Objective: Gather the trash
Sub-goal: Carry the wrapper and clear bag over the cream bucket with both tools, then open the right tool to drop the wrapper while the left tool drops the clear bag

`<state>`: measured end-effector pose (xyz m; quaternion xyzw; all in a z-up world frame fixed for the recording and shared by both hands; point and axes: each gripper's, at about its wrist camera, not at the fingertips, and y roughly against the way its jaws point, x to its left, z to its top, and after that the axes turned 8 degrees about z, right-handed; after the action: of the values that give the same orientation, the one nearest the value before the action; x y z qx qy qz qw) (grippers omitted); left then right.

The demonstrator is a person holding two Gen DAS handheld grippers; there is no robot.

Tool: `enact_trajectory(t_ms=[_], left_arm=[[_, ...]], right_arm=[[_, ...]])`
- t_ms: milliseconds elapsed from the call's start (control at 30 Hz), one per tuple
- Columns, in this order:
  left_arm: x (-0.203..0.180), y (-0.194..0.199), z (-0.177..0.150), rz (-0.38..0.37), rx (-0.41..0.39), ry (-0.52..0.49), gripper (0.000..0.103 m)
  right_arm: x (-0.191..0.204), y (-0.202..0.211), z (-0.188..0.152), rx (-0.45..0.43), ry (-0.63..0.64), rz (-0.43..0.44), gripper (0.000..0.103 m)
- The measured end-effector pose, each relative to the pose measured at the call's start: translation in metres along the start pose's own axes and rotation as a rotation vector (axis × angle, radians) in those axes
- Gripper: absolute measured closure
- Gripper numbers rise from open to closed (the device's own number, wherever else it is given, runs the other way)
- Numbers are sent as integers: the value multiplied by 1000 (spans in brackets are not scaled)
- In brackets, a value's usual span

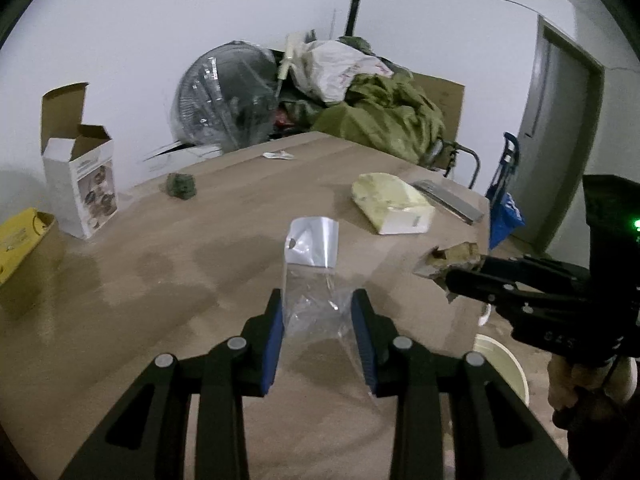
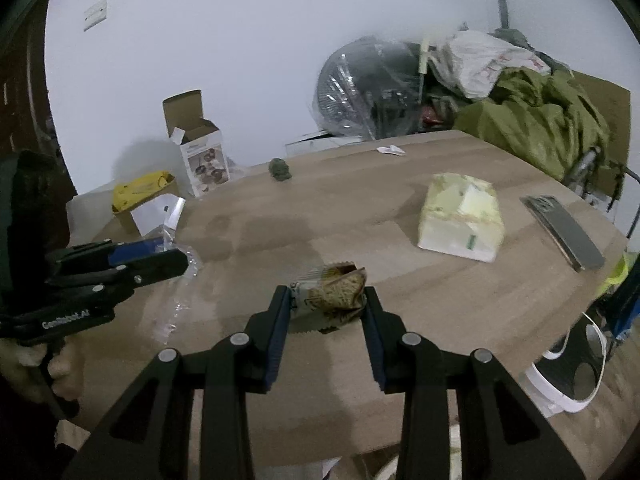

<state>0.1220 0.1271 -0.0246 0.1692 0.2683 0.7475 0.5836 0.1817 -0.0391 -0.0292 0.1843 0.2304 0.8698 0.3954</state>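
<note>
Clear bag (image 1: 316,280) in left gripper (image 1: 318,300); tissue pack (image 1: 394,208) beyond.

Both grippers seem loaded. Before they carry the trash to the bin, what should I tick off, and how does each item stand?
1. Left gripper shut on the clear plastic bag: ok.
2. Right gripper shut on the crumpled wrapper: ok.
3. Both pieces lifted off the table: ok.
4. Grippers apart from each other: ok.
5. White bin at the table edge, open: ok.
6. Bag's loose tail free of snags: cannot tell.
</note>
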Motion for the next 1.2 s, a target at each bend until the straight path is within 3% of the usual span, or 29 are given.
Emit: enact_trajectory(t_ms=[300,767,1200], left_arm=[[-43,3,-6,-85,2,-77,70],[-110,-15,-20,-226,43,-197,70],[-182,-35,-51,-359,122,-337,70]], right_arm=[[-27,37,-30,-11,-60,-81,69],[-92,102,-103,-4,-209,-256,69],[-122,126,-175,28,-350,-347,69]])
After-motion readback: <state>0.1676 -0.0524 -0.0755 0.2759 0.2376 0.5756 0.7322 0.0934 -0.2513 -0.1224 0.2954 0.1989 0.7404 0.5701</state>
